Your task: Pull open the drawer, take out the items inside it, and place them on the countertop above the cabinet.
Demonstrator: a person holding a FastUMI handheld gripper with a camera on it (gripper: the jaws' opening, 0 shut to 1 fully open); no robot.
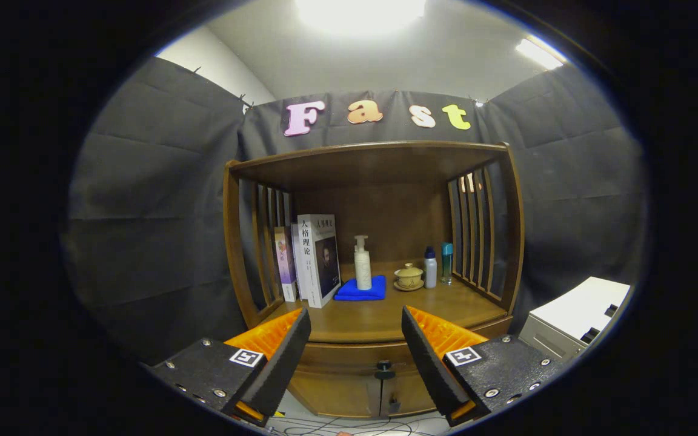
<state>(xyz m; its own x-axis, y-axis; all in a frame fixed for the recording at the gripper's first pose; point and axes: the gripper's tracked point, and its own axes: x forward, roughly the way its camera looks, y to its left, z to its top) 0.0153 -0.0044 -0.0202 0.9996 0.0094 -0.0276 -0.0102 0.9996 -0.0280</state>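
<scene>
A brown wooden cabinet stands ahead of me against the booth wall. Its drawer (355,356) sits shut just under the countertop (379,318), with a small dark knob (383,366) in the middle of its front. My gripper (356,327) hangs in front of the cabinet, well short of it, open with nothing between its fingers. The knob shows in the gap between the two fingers, a little below their tips. The drawer's inside is hidden.
On the countertop stand several books (312,259) at the left, a white pump bottle (362,263) on a folded blue cloth (361,290), a lidded ceramic cup (409,277), and two small bottles (437,265). A white box-like unit (573,321) stands beside the cabinet's right. Cables lie on the floor below.
</scene>
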